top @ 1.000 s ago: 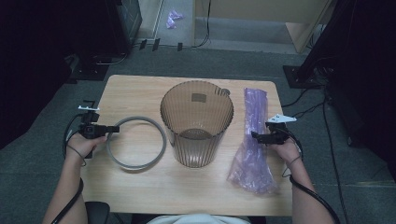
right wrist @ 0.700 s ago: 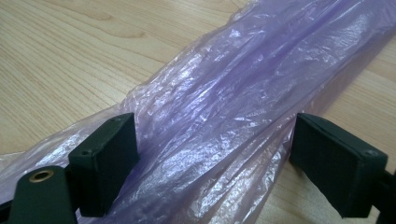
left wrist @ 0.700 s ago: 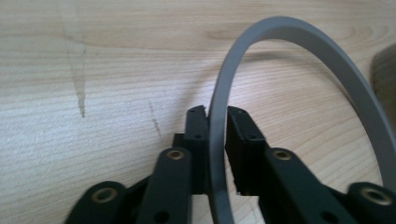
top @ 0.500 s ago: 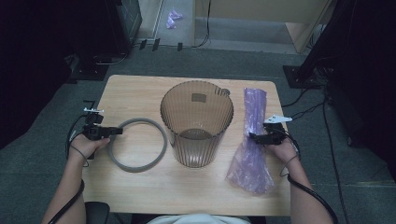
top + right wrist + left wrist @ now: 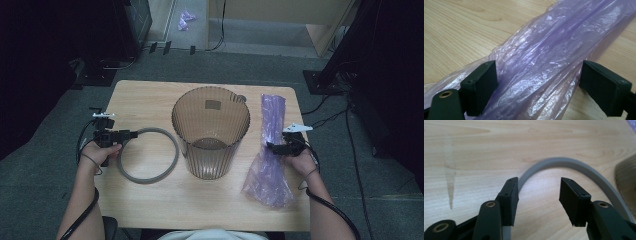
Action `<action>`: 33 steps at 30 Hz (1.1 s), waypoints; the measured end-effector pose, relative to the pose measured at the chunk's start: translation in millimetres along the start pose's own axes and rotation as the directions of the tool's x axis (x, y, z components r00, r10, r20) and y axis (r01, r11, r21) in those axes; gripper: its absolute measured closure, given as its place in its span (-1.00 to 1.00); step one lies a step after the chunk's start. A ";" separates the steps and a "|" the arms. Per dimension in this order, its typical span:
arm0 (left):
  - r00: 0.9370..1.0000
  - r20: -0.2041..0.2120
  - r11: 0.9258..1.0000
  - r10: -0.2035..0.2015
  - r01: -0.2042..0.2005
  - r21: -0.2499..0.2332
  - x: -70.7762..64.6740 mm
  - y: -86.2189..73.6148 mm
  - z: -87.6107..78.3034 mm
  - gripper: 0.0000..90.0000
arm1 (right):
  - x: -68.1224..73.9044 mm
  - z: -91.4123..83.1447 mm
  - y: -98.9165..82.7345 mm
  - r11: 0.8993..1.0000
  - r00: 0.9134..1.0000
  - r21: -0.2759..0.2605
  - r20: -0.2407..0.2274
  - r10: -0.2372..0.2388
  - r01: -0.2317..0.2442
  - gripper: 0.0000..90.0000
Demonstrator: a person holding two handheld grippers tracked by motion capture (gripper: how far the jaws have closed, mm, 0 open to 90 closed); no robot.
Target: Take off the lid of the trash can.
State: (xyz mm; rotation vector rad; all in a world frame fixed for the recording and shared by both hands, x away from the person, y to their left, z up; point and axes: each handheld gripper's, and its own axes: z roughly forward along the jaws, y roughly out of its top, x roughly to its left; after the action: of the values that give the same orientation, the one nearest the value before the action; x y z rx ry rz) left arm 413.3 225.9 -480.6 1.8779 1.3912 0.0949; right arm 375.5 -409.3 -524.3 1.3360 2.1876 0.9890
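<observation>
Meanwhile, bin (image 5: pixel 210 135) stands empty; left gripper (image 5: pixel 131 134) jaws just opened off ring (image 5: pixel 148 155); right gripper (image 5: pixel 270 146) jaws straddle bag (image 5: pixel 268 165).

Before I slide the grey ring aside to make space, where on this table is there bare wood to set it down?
The table is bare along its far left, behind the grey ring, and along the near edge in front of the ribbed brown bin. It is tight between the bin and the purple plastic bag.
</observation>
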 end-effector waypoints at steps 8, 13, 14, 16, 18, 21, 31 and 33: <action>0.998 -0.034 0.996 0.062 -0.064 -0.068 -8.3 -1.2 -5.9 -0.04 | 0.6 0.6 0.6 1.000 1.000 0.005 0.021 0.018 -0.018 -0.70; 0.998 0.062 1.000 0.006 -0.005 -0.008 -16.4 -0.7 -3.6 -0.15 | 0.6 0.5 0.6 1.000 1.000 0.006 0.021 0.018 -0.018 -0.70; 0.998 0.048 0.999 0.034 -0.034 -0.007 -18.9 -0.1 -4.5 -0.15 | 0.8 0.4 0.5 1.000 1.000 0.007 0.023 0.021 -0.021 -0.70; 0.998 0.013 0.998 0.059 -0.059 -0.008 -22.3 1.1 -5.2 -0.21 | 1.6 -0.1 0.0 1.000 0.999 0.003 0.035 0.028 -0.028 -0.70; 0.999 -0.030 1.000 0.027 -0.026 0.005 -22.3 1.9 -3.3 -0.38 | 2.3 -0.4 -0.4 0.999 0.998 0.004 0.045 0.038 -0.038 -0.71; 0.995 -0.083 0.999 0.049 -0.050 -0.008 -19.7 2.3 -3.5 -0.37 | 2.9 -0.7 -0.5 0.999 0.998 0.005 0.049 0.046 -0.047 -0.70; 0.995 -0.096 0.998 -0.025 0.019 -0.060 -5.3 -1.7 -1.2 -0.38 | 2.7 -1.1 -0.9 0.996 0.992 -0.003 0.091 0.085 -0.085 -0.67; 0.995 -0.066 0.996 -0.078 0.075 -0.053 -0.9 -5.5 3.0 -0.37 | 3.1 -1.3 -1.0 0.996 0.992 -0.003 0.093 0.088 -0.088 -0.68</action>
State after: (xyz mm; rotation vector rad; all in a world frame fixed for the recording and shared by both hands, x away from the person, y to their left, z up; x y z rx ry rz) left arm 410.1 224.1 -485.8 1.7924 1.4913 0.1554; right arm 372.7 -407.4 -524.1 1.4599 2.0766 0.9371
